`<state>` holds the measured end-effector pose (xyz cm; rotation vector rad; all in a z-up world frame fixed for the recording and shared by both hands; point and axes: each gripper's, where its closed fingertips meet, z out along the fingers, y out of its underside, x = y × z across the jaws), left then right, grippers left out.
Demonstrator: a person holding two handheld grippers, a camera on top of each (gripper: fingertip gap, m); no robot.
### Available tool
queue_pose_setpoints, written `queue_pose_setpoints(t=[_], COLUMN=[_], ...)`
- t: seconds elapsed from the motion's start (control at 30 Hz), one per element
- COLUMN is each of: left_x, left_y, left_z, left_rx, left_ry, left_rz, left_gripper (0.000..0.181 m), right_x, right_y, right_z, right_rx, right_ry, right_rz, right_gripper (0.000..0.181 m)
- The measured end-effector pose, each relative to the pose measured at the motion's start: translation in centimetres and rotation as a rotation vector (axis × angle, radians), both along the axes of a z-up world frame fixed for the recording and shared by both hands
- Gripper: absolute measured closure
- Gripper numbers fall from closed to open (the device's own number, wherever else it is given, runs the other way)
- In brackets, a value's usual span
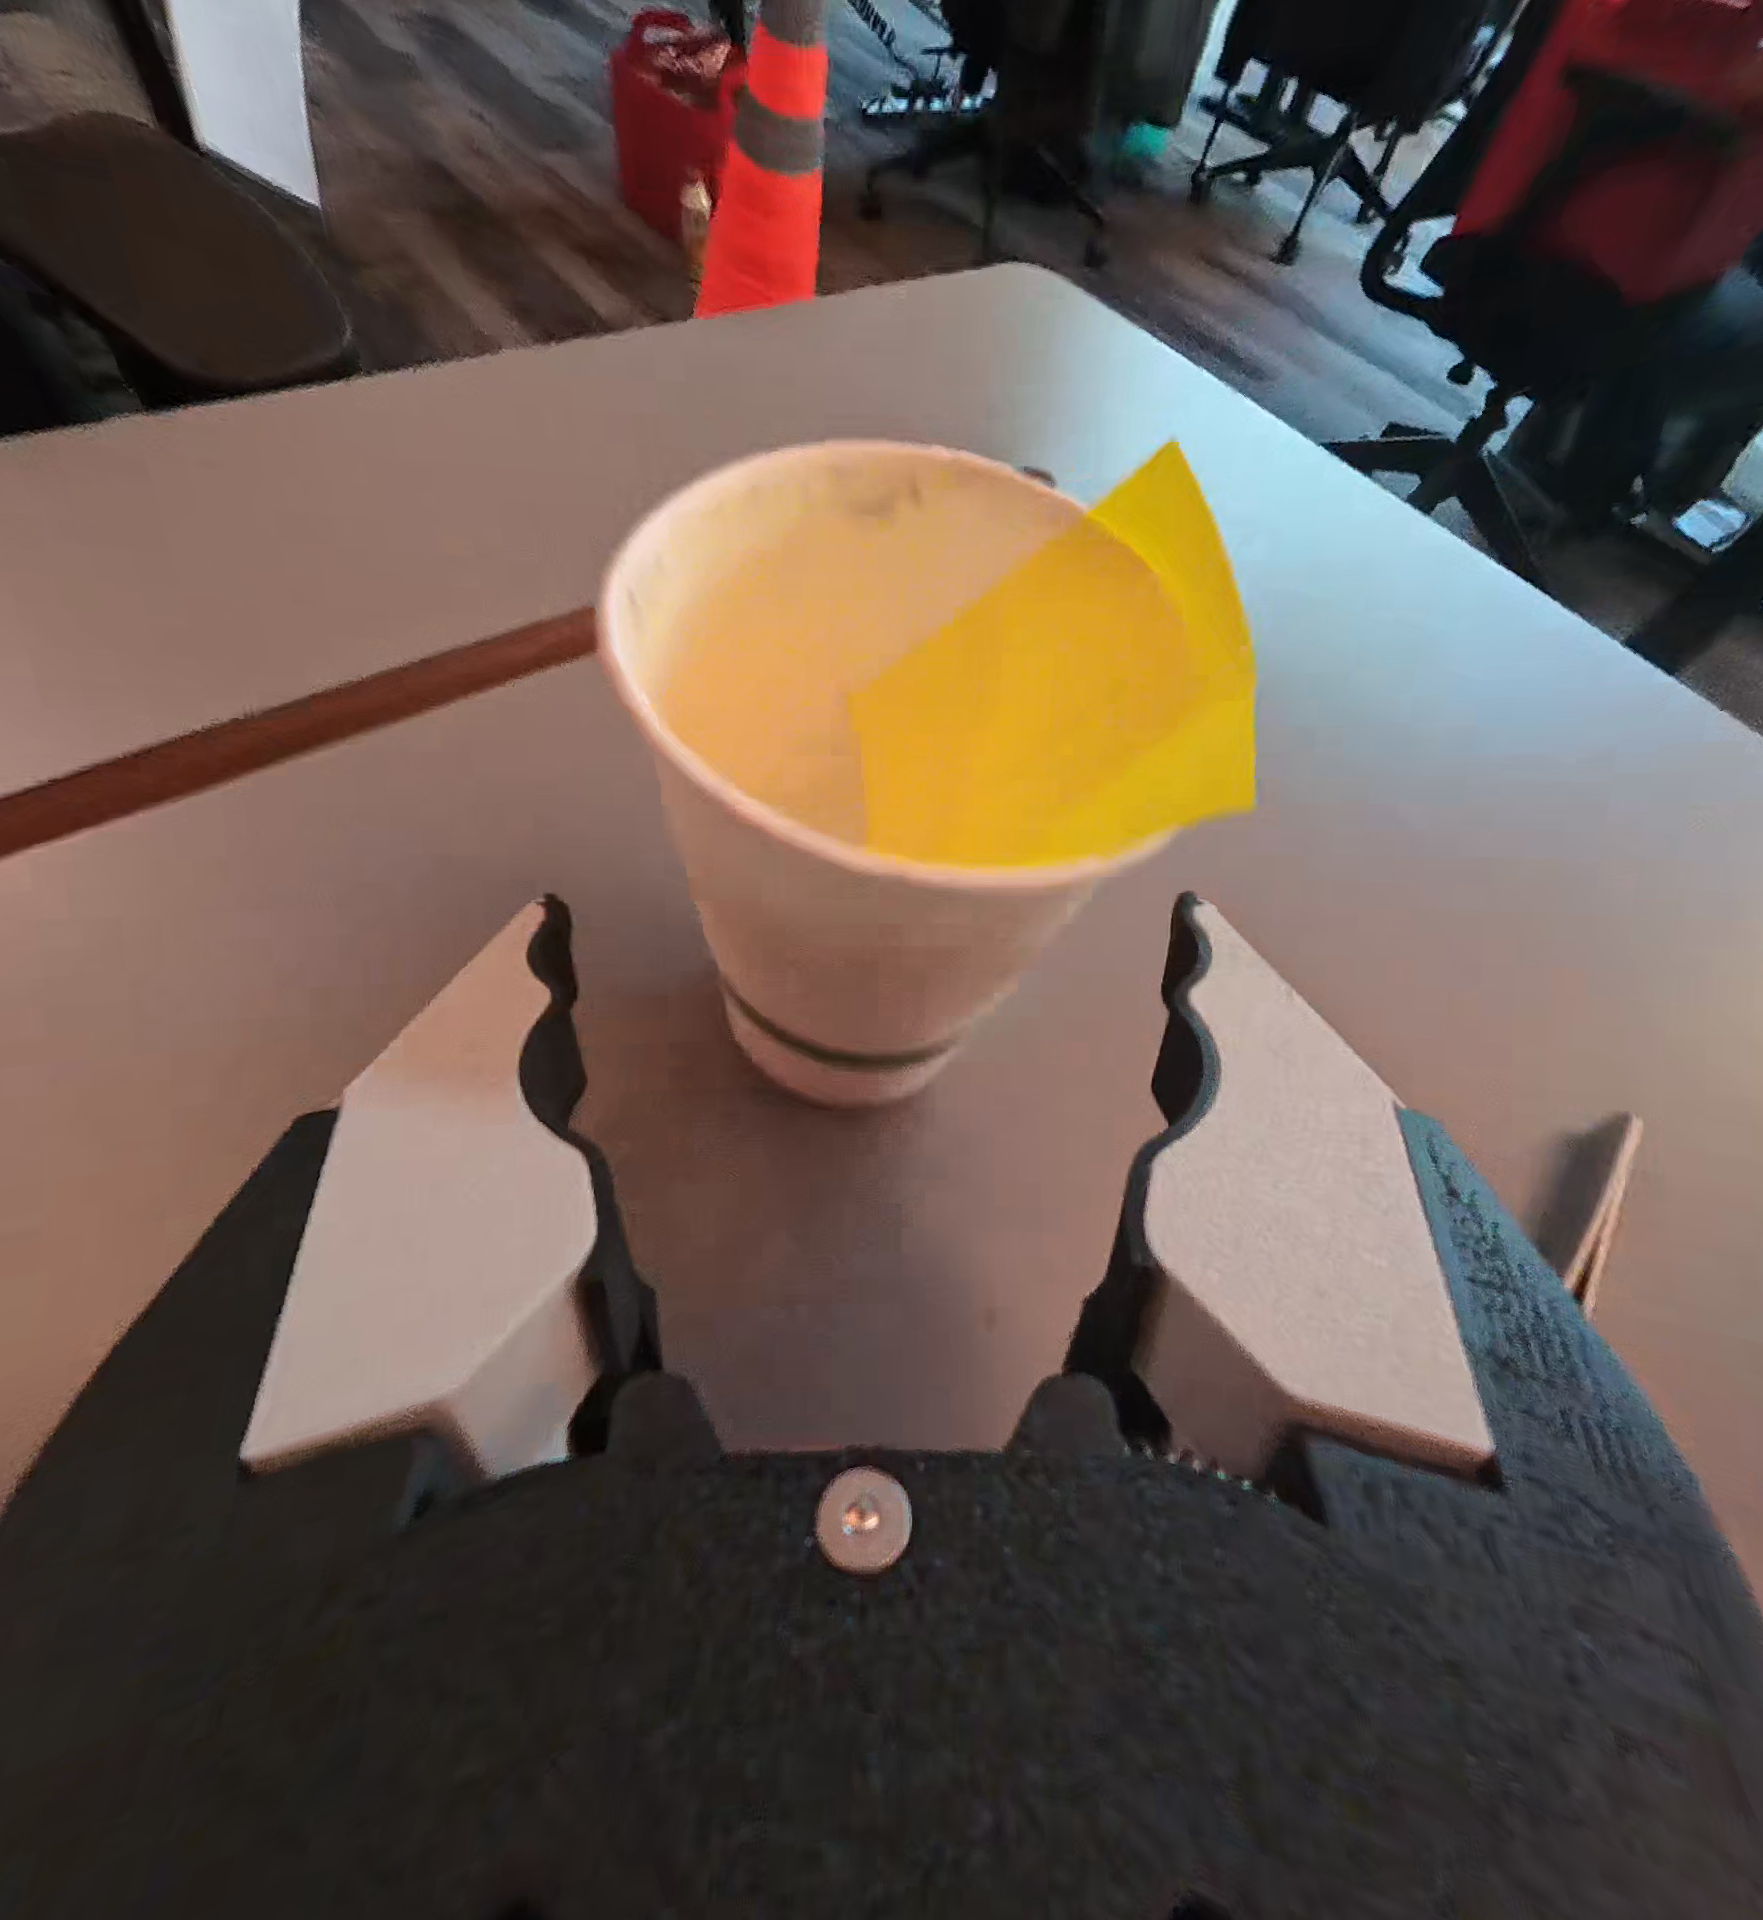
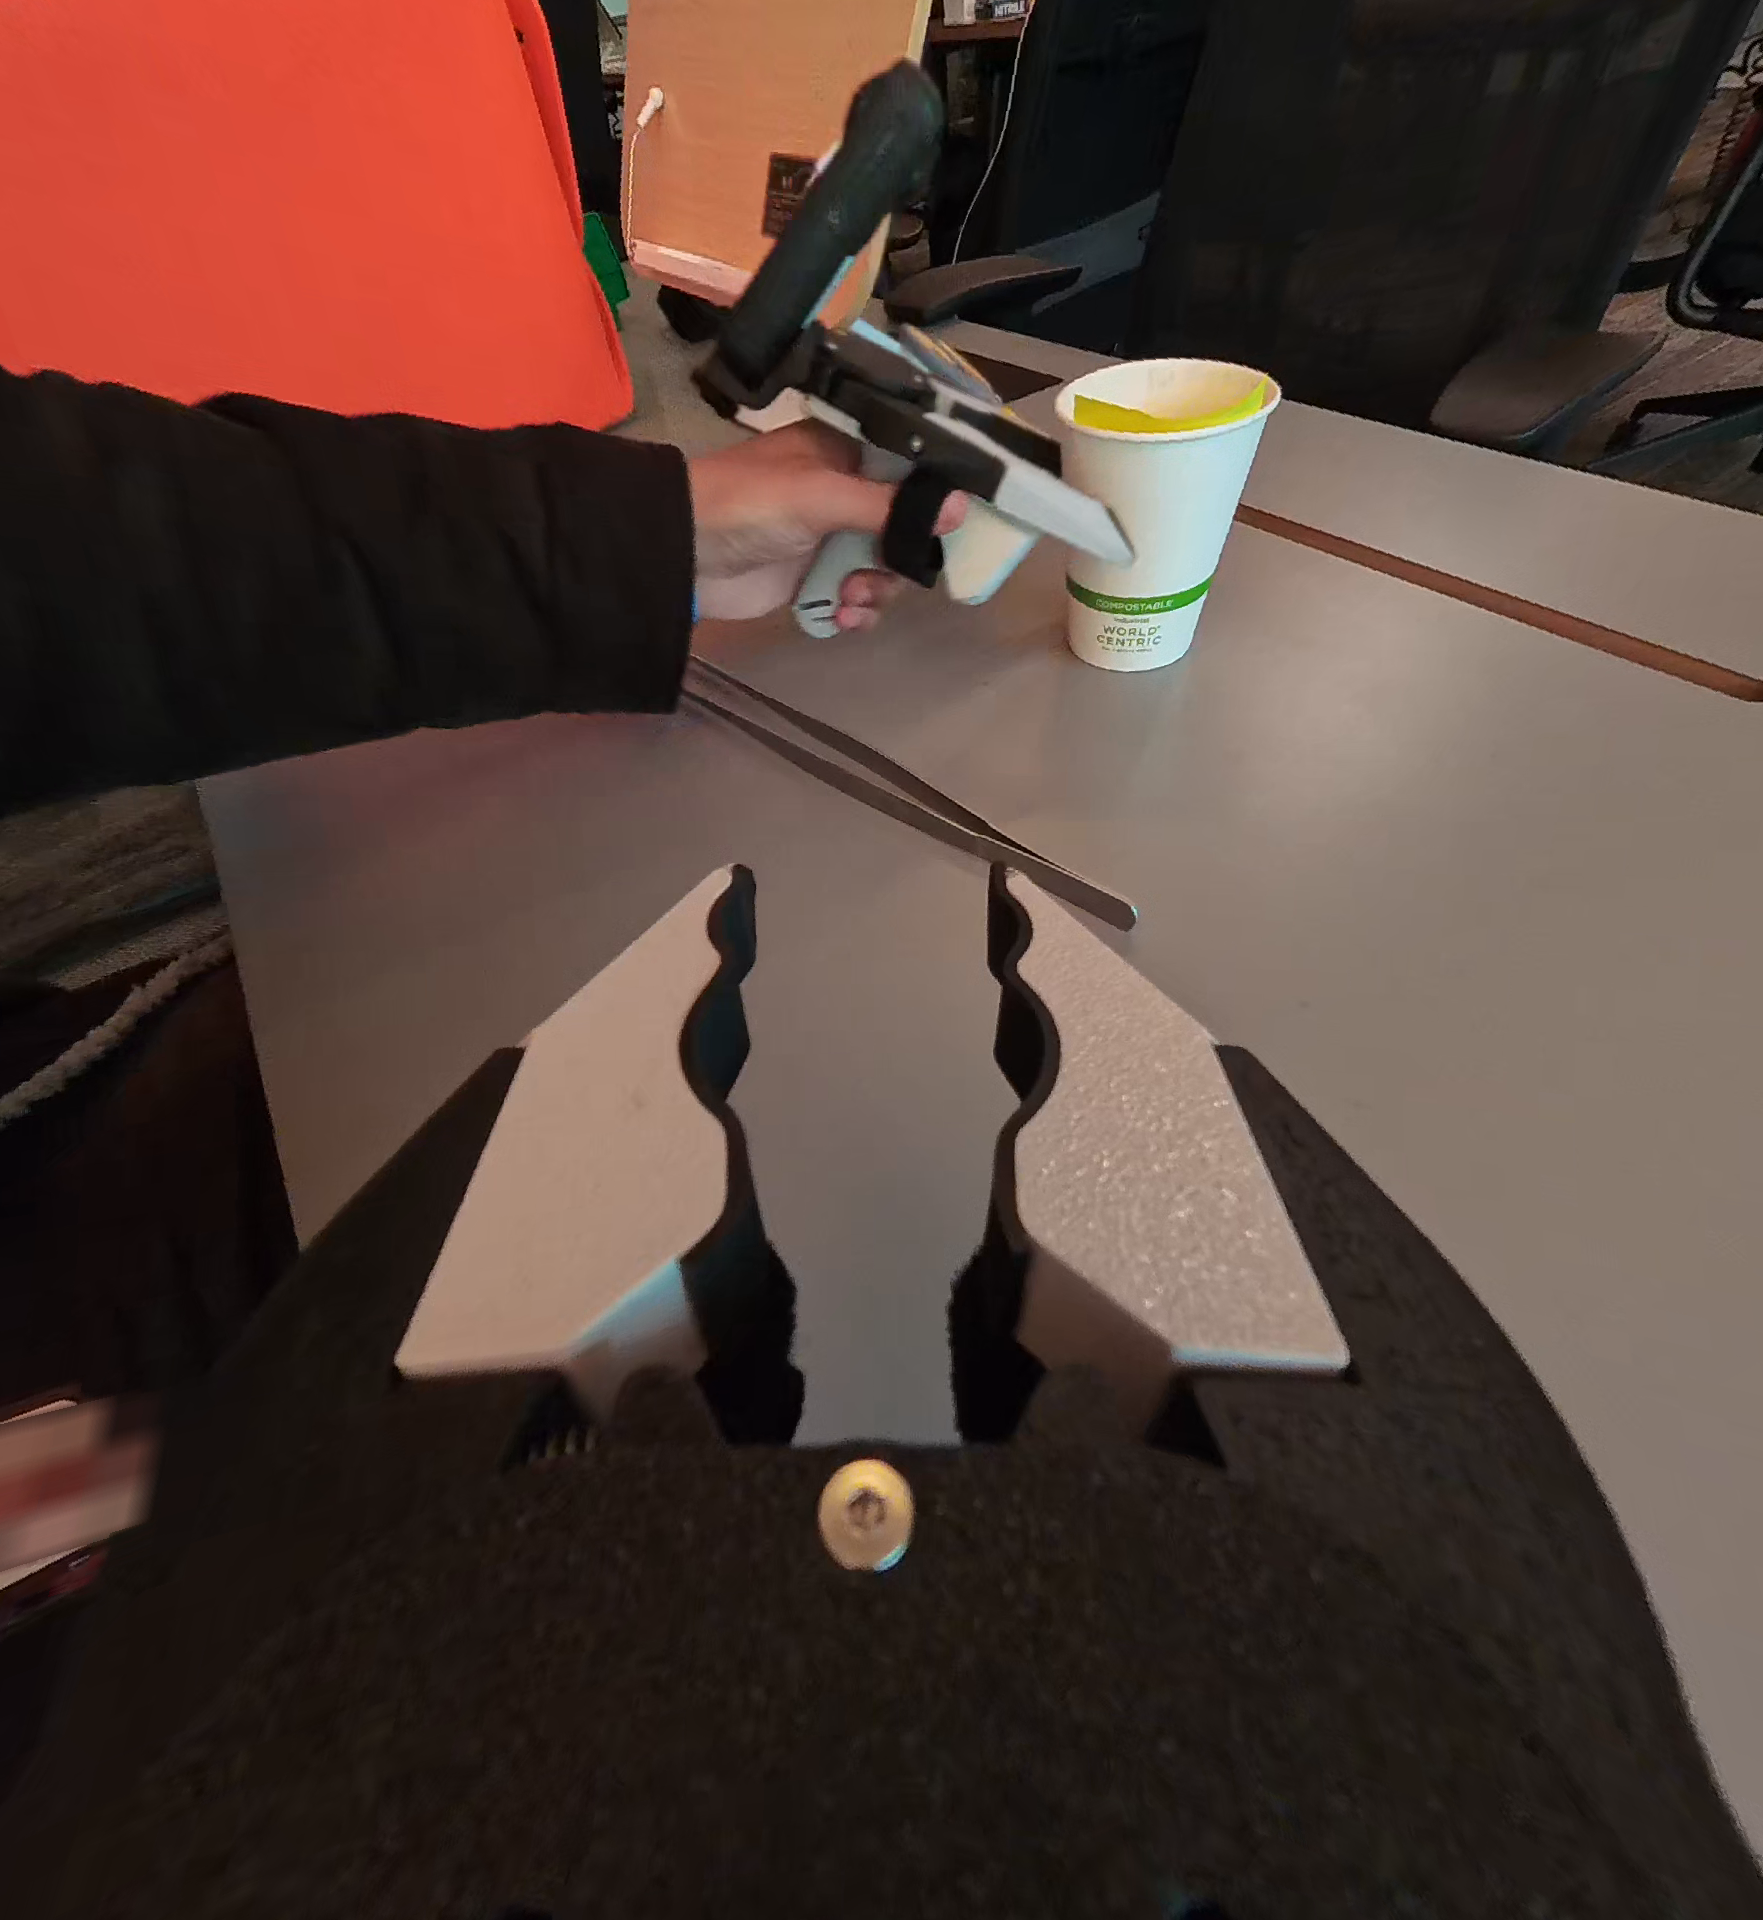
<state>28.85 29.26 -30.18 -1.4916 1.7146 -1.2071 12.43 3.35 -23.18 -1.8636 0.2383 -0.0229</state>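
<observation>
Paper cup (image 1: 835, 790), white, upright on grey table (image 1: 337, 1039); yellow paper (image 1: 1053, 707) inside, protruding past rim. Left gripper (image 1: 872, 914): jaws wide apart, just short of cup's base. Right gripper (image 2: 872, 894): jaws apart, empty, tips near black tongs (image 2: 908, 800) lying flat.

A grey table (image 2: 1428, 987) with a rounded far corner bears a long brown slot (image 2: 1500, 601) across its top; a white paper cup (image 2: 1157, 520) with a green band stands upright on it, a yellow paper (image 1: 1053, 707) curled inside and poking above the rim; dark slim tongs (image 2: 908, 800) lie flat on the tabletop, well apart from the cup; beyond the table an orange traffic cone (image 1: 768, 177) stands on the wooden floor beside a red bag (image 1: 664, 114); black office chairs (image 1: 1635, 270) crowd the far side.
</observation>
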Motion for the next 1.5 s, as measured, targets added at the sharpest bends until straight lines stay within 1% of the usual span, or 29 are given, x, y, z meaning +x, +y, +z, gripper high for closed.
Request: queue_pose_setpoints(t=[0.07,0.1,0.13,0.2,0.27,0.3,0.33,0.37,0.43,0.47,0.53,0.63,0.7,0.73,0.77,0.8,0.87,0.93,0.97,1.0,1.07,1.13,1.2,1.23,1.3,1.37,1.4,1.43,1.5], left_x=[1.6,2.1,2.4,2.4,1.7,1.1,0.3,-0.6,-2.6,-3.5,-5.1,-7.2,-8.4,-9.0,-9.5,-9.9,-10.4,-10.9,-11.5,-12.5,-15.4,-19.0,-22.3,-23.6,-25.5,-26.1,-26.2,-26.2,-26.2], left_y=[-0.8,-1.3,-1.9,-3.4,-4.8,-5.8,-6.9,-7.9,-10.0,-10.9,-12.1,-13.1,-13.2,-13.6,-13.8,-13.8,-13.9,-12.9,-12.2,-11.5,-10.2,-9.7,-9.3,-8.9,-8.0,-6.4,-5.9,-5.3,-5.0], left_z=[0.3,0.7,1.3,2.4,3.9,5.1,6.7,8.2,11.0,11.9,12.7,12.6,11.7,11.0,10.6,10.2,9.3,8.5,8.2,7.7,6.9,6.8,7.5,7.9,8.3,8.6,8.4,7.9,7.2], left_rx=[0.017,0.035,0.031,-0.053,-0.179,-0.263,-0.365,-0.474,-0.679,-0.748,-0.842,-0.966,-1.012,-1.018,-1.033,-1.034,-0.985,-0.866,-0.79,-0.707,-0.544,-0.403,-0.324,-0.288,-0.2,-0.122,-0.096,-0.08,-0.109], left_ry=[-0.027,-0.045,-0.067,-0.051,-0.027,-0.031,-0.045,-0.058,-0.083,-0.084,-0.074,-0.033,0.004,0.036,0.041,0.048,0.075,0.067,0.069,0.086,0.107,0.066,-0.008,-0.045,-0.063,-0.085,-0.084,-0.068,-0.049], left_rz=[-0.036,-0.055,-0.077,-0.108,-0.12,-0.137,-0.155,-0.162,-0.192,-0.197,-0.199,-0.204,-0.195,-0.206,-0.221,-0.228,-0.223,-0.179,-0.152,-0.128,-0.053,0.011,0.072,0.104,0.126,0.151,0.154,0.163,0.164], left_gripper=[0.071,0.084,0.089,0.092,0.094,0.094,0.095,0.096,0.096,0.096,0.097,0.097,0.097,0.097,0.095,0.094,0.088,0.086,0.079,0.079,0.08,0.083,0.084,0.085,0.085,0.087,0.087,0.087,0.087], right_x=[0.2,0.3,0.4,1.1,2.4,3.4,4.5,5.5,6.8,7.0,7.8,8.1,6.6,5.7,5.0,4.7,4.4,5.1,5.8,6.5,8.1,9.4,9.6,9.7,9.9,9.7,9.8,10.1,10.6], right_y=[0.0,0.1,0.2,0.6,1.5,2.2,3.0,4.0,6.2,7.5,9.8,11.6,12.3,12.3,12.2,12.1,12.1,12.1,12.0,12.1,12.3,12.9,13.5,13.6,13.8,13.7,13.4,13.3,14.3], right_z=[-0.1,-0.1,-0.3,-0.5,-0.9,-1.0,-0.8,-0.4,0.8,1.4,2.4,3.0,2.5,2.3,2.0,1.6,0.7,0.6,0.5,0.4,0.2,-0.5,-2.1,-3.0,-4.5,-6.3,-7.4,-7.8,-6.7], right_rx=[0.002,0.003,0.004,0.016,0.032,0.055,0.089,0.123,0.171,0.189,0.212,0.236,0.243,0.241,0.236,0.215,0.153,0.127,0.105,0.081,0.027,-0.052,-0.178,-0.254,-0.367,-0.504,-0.598,-0.662,-0.691], right_ry=[-0.005,-0.007,-0.011,-0.027,-0.039,-0.03,-0.019,-0.021,-0.085,-0.142,-0.215,-0.237,-0.201,-0.199,-0.203,-0.21,-0.187,-0.184,-0.19,-0.181,-0.145,-0.109,-0.093,-0.1,-0.142,-0.156,-0.172,-0.205,-0.251], right_rz=[-0.002,-0.003,-0.004,-0.008,-0.028,-0.052,-0.073,-0.098,-0.121,-0.117,-0.153,-0.193,-0.115,-0.076,-0.051,-0.034,0.025,0.036,0.042,0.058,0.098,0.148,0.241,0.288,0.367,0.457,0.497,0.524,0.548], right_gripper=[0.138,0.138,0.137,0.134,0.129,0.121,0.105,0.094,0.079,0.075,0.071,0.073,0.089,0.099,0.105,0.106,0.108,0.11,0.111,0.111,0.111,0.11,0.11,0.11,0.11,0.11,0.11,0.111,0.11])
